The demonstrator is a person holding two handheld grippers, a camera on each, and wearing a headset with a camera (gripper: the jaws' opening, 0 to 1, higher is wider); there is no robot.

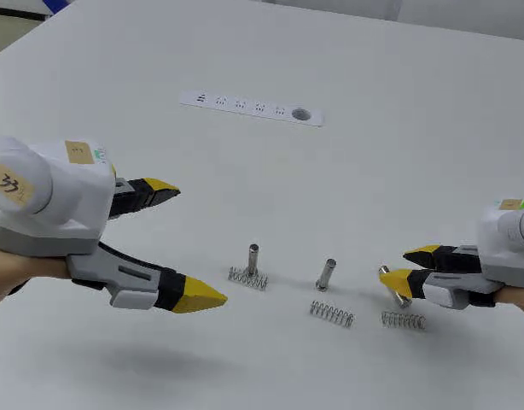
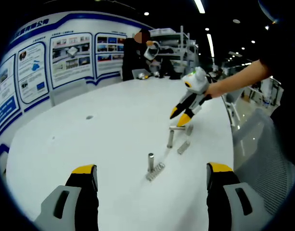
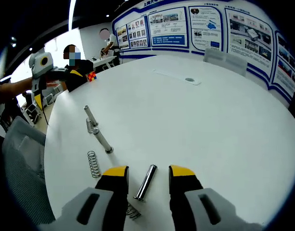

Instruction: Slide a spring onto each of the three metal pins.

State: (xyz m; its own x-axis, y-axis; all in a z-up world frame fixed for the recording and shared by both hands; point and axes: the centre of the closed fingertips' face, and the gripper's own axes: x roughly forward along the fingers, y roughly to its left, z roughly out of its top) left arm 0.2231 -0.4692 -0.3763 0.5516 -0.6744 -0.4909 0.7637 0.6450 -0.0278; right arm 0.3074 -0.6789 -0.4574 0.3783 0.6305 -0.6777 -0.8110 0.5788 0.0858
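Right gripper [image 1: 400, 266]: jaws apart, straddling the right-hand pin [image 3: 145, 182] without clamping it.
Pin axis: lying flat, lengthwise along the jaws.
Its spring [image 1: 403, 320]: flat just beside it, toward the near edge of the tabletop [image 1: 373, 171].
Left gripper [image 1: 194, 242]: jaws wide apart, empty, well away from this pin, so the right one is nearer.
Row: middle pin [image 1: 326, 273] and leftmost pin [image 1: 253, 256] stand upright.

Head view steeply down over the table [image 1: 373, 68]; gripper views low, facing each other across the shared pins [image 2: 170, 138].
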